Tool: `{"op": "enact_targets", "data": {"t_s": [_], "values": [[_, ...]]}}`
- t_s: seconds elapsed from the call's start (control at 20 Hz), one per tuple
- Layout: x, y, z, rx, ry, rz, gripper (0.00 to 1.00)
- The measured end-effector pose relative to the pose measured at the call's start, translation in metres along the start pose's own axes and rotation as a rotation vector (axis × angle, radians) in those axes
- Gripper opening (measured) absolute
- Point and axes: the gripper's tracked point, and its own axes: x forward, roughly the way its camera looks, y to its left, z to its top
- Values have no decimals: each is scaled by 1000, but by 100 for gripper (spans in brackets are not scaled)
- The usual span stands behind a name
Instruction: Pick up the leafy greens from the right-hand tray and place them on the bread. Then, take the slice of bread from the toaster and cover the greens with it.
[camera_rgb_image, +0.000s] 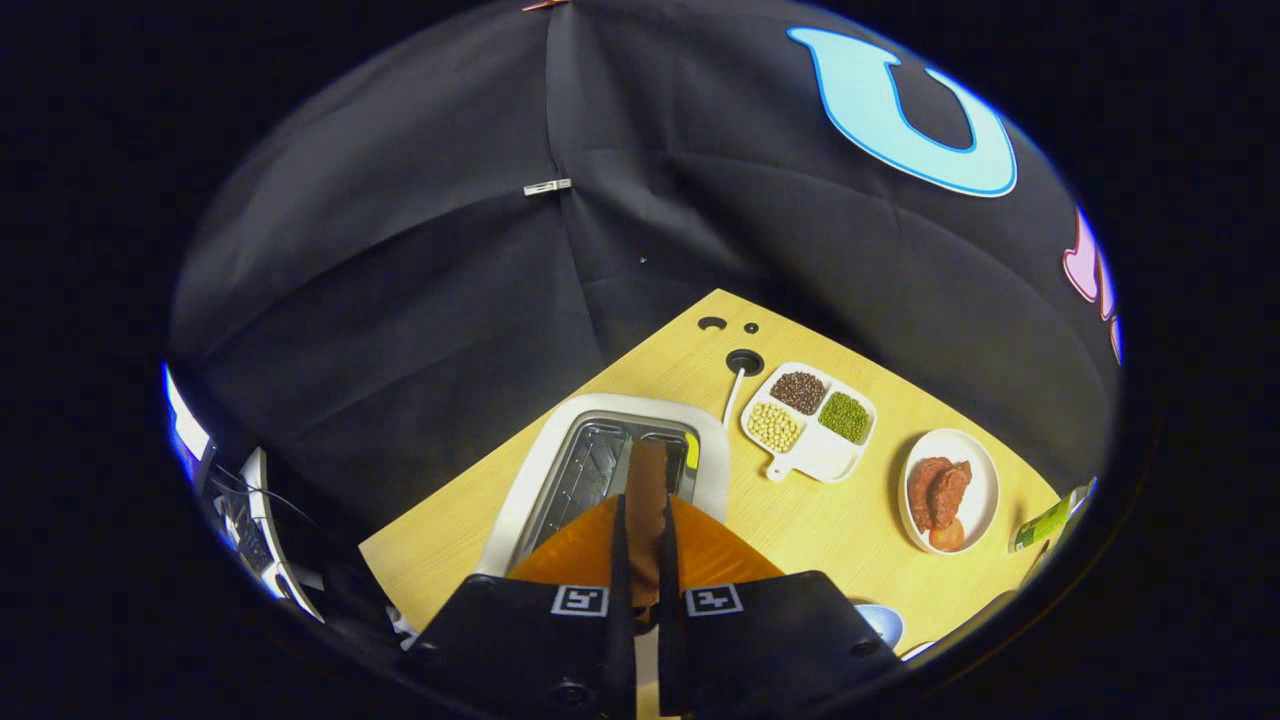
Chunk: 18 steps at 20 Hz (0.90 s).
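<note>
A staged recording booth arranged as a kitchen counter. Black cloth walls (420, 300) enclose a light wooden table (800, 520) carrying a toaster (610, 470), a divided dish of beans (812, 420) and a plate of food (948, 490).

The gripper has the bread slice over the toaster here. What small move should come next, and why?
Probably lift a little more and start carrying the slice away from the toaster. The gripper is shut on the bread slice, held edge-on between both fingers, and the slice appears out of the slots. The greens and base bread aren't identifiable here, so the direction is uncertain.
</note>
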Motion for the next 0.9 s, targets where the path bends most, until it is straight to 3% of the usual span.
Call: {"op": "enact_targets", "data": {"t_s": [0.3,0.65,0.9], "values": [[-43,-4,35,-21,-100,-5,13],[-106,-24,59,49,-219,-6,13],[-141,-61,42,152,-238,-8,13]]}}
